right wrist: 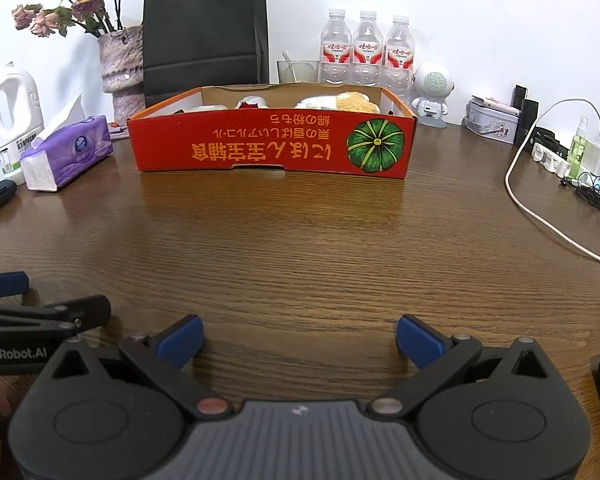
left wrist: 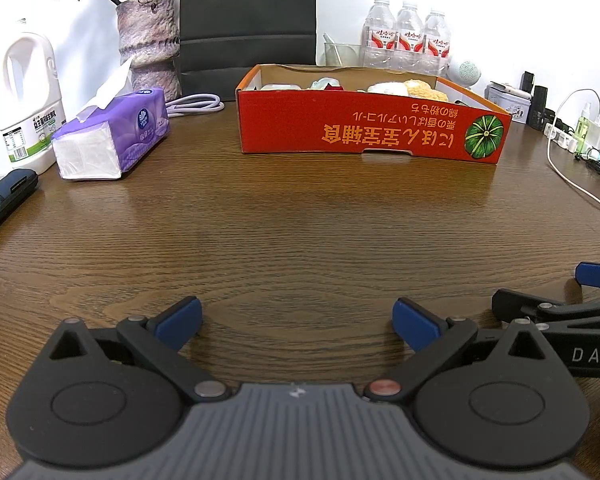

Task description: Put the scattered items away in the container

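A red cardboard box (left wrist: 356,128) with a green pumpkin print stands at the far middle of the wooden table; it also shows in the right wrist view (right wrist: 260,148). Inside it lie several items, among them a yellow-white plush (left wrist: 412,87) (right wrist: 348,102) and a white flat case (left wrist: 280,87). My left gripper (left wrist: 296,322) is open and empty, low over the near table. My right gripper (right wrist: 300,338) is open and empty beside it, also far from the box. Each gripper's side shows at the edge of the other's view.
A purple tissue pack (left wrist: 112,136) and a white jug (left wrist: 28,100) stand at the left. A vase (right wrist: 120,68), a black bag (right wrist: 204,28) and three water bottles (right wrist: 366,48) line the back. Cables and chargers (right wrist: 572,160) lie at the right.
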